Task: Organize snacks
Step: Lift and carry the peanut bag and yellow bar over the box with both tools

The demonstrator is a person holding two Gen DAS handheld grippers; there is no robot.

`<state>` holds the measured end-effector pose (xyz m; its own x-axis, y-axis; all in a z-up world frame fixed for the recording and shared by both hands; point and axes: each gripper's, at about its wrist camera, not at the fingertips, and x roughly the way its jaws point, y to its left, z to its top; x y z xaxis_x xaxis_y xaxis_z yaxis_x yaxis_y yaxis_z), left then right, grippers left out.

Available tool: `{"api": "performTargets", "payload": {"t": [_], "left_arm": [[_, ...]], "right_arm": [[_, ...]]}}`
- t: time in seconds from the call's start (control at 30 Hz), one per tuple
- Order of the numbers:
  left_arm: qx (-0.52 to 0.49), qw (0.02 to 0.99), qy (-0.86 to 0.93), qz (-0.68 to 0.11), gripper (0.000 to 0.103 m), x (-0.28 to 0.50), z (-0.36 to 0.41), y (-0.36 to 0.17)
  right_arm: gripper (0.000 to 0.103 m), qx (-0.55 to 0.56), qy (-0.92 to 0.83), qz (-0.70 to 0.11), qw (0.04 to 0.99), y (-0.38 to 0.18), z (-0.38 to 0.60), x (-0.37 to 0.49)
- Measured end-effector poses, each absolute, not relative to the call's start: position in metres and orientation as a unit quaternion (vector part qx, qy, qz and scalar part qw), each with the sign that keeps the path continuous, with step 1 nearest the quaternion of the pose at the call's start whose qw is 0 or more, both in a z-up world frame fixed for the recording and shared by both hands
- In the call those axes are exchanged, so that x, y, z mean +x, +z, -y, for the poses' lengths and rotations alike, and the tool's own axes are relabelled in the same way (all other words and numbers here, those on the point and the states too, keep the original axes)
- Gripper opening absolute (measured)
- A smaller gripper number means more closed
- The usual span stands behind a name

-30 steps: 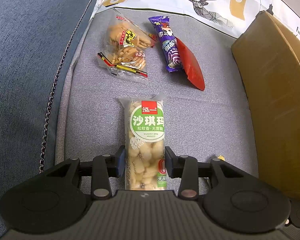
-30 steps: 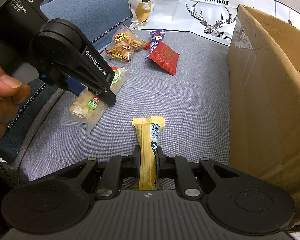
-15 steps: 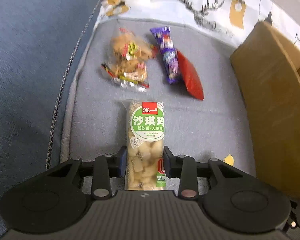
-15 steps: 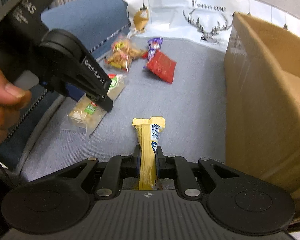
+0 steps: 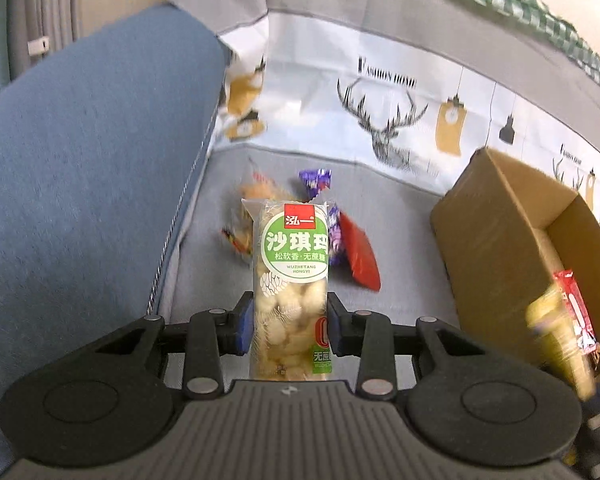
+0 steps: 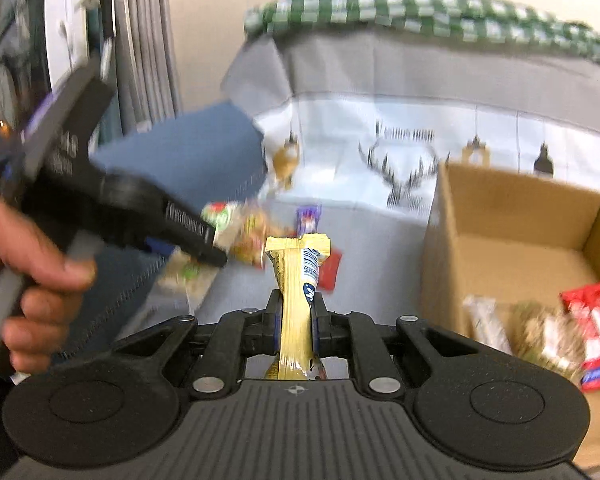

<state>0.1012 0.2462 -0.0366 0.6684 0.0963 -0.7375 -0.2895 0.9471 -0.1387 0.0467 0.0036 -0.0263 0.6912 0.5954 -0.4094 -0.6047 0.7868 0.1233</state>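
My left gripper (image 5: 288, 312) is shut on a clear green-labelled snack pack (image 5: 290, 280), held up above the grey sofa seat (image 5: 204, 240). My right gripper (image 6: 296, 308) is shut on a thin yellow snack bar (image 6: 294, 288), also lifted. On the seat behind lie a biscuit bag (image 5: 246, 210), a purple wrapper (image 5: 318, 182) and a red packet (image 5: 360, 256). An open cardboard box (image 6: 500, 248) stands to the right with several snacks inside, among them a red packet (image 6: 594, 320). In the right wrist view, the left gripper (image 6: 204, 244) and the hand (image 6: 32, 264) holding it appear blurred at left.
A blue sofa arm (image 5: 80, 184) rises at the left. A white deer-print cloth (image 5: 400, 120) covers the sofa back, with a green checked cloth (image 6: 420, 12) on top. The box wall (image 5: 488, 272) stands close on the right of the seat.
Both grippers have risen and tilted up with their snacks lifted off the seat. The box's inside and the sofa back have come into view.
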Motion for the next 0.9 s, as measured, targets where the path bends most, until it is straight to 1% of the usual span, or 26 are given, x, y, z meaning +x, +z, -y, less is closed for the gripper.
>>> {"api": "performTargets", "payload": {"t": [0.13,0.3,0.5,0.67,0.8,0.9], "left_arm": [[-0.108,0.913,0.105,-0.380,0.040,0.105,-0.239,-0.031],[-0.095,0.921,0.098,-0.365,0.040,0.110,-0.228,-0.027],[-0.081,0.930,0.089,-0.348,0.040,0.117,-0.209,-0.022],[-0.074,0.940,0.074,-0.324,0.040,0.123,-0.189,-0.014],[-0.063,0.949,0.064,-0.303,0.040,0.127,-0.172,-0.008],[-0.058,0.955,0.057,-0.285,0.040,0.132,-0.157,-0.004]], "right_arm": [[0.013,0.018,0.313,-0.182,0.932,-0.001,0.022,0.051],[0.013,0.048,0.286,-0.157,0.944,0.028,0.059,0.066],[0.013,0.049,0.244,-0.119,0.961,0.059,0.113,0.099],[0.013,0.051,0.192,-0.116,0.973,0.051,0.152,0.132],[0.013,0.078,0.159,-0.166,0.970,0.023,0.172,0.145],[0.013,0.089,0.149,-0.169,0.970,0.020,0.180,0.150]]}}
